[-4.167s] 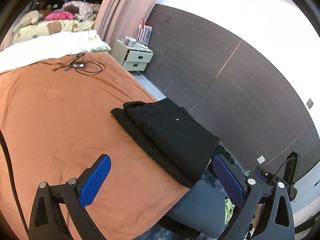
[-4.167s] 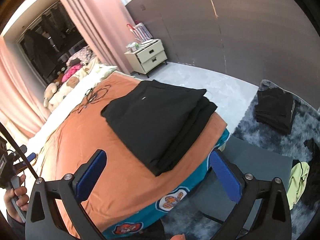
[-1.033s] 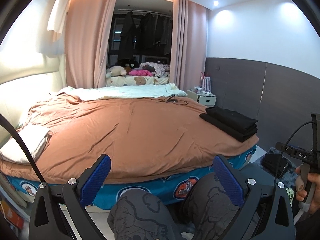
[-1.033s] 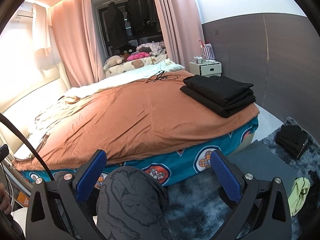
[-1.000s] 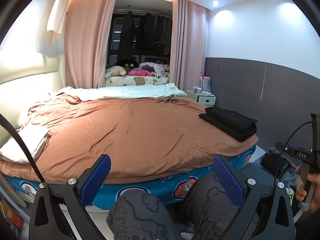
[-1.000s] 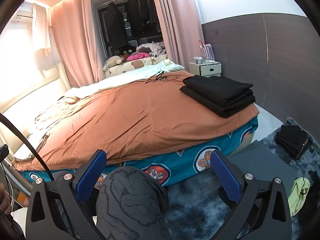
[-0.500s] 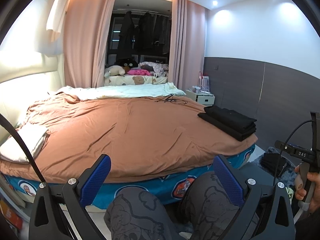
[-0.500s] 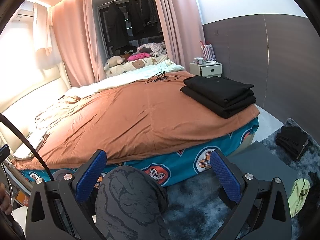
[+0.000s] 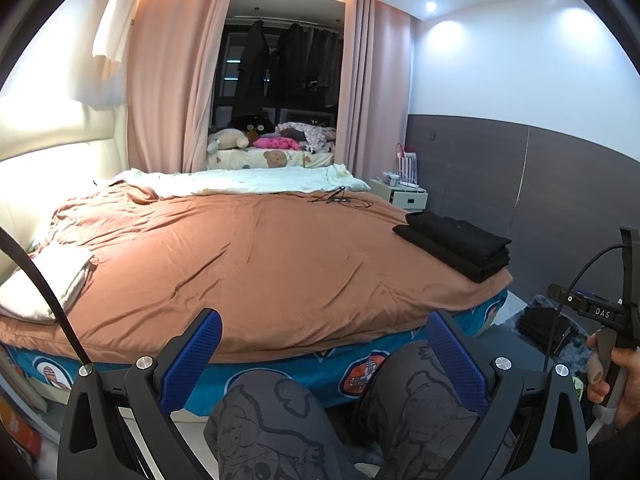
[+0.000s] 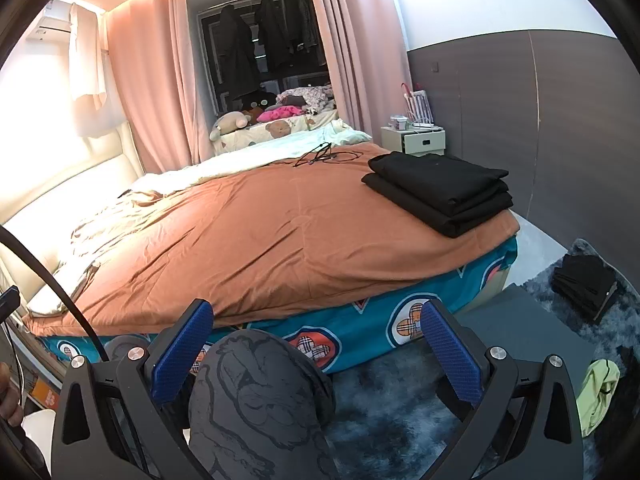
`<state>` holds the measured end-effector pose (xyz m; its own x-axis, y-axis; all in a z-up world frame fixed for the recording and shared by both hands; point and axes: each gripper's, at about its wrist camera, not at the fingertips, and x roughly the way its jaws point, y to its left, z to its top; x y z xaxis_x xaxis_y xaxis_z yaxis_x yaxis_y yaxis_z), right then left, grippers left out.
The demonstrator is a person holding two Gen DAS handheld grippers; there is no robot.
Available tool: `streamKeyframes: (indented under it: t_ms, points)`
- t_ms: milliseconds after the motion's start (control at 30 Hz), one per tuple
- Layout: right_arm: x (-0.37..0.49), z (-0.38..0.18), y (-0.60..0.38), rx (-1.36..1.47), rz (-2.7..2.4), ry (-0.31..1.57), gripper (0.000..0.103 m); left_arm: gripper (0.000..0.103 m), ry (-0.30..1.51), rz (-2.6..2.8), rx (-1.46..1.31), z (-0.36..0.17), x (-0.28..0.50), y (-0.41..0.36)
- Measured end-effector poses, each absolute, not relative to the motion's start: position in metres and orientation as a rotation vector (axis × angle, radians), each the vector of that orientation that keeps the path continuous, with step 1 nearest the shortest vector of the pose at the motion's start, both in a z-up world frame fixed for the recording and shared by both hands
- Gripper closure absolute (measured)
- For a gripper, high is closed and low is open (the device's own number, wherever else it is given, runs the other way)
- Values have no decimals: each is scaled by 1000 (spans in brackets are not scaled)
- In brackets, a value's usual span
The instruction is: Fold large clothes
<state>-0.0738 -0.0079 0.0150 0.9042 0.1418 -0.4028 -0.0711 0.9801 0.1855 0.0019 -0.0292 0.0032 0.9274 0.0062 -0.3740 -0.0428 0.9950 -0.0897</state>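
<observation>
A stack of folded black clothes [image 9: 456,245] [image 10: 440,190] lies at the right corner of the bed, on the orange-brown cover [image 9: 260,252] [image 10: 280,224]. Both grippers are held low and well back from the bed, above the person's knees [image 9: 280,420] [image 10: 256,396] in grey patterned trousers. My left gripper [image 9: 324,354] is open with nothing between its blue pads. My right gripper [image 10: 316,346] is open and empty too. In the left wrist view, a hand [image 9: 612,380] at the right edge holds the other gripper's handle.
A black cable [image 10: 324,156] lies on the bed's far side near a pale blanket [image 9: 248,180]. A white pillow [image 9: 44,284] sits at the left edge. A nightstand [image 10: 416,140], a grey mat [image 10: 520,332], more dark clothes [image 10: 584,286] and a yellow-green garment [image 10: 598,392] on the rug lie to the right.
Since four seconds ago both grippers pulled far back from the black stack and lowered to the person's knees. Over the last second the views barely shift.
</observation>
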Motion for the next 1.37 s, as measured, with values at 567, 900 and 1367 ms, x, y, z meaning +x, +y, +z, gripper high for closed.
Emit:
streamKeyframes:
  t_ms: [567,900,1367]
  points:
    - [-77,13,-9,172,117,425,0,0,375,29,-107,3,-2,-26]
    - [-84,14,-13,166,125,414,0,0,355,35,-105,5,-13,-38]
    - [-88,14,-23,161,134,401,0,0,312,43,-99,14,-28,-50]
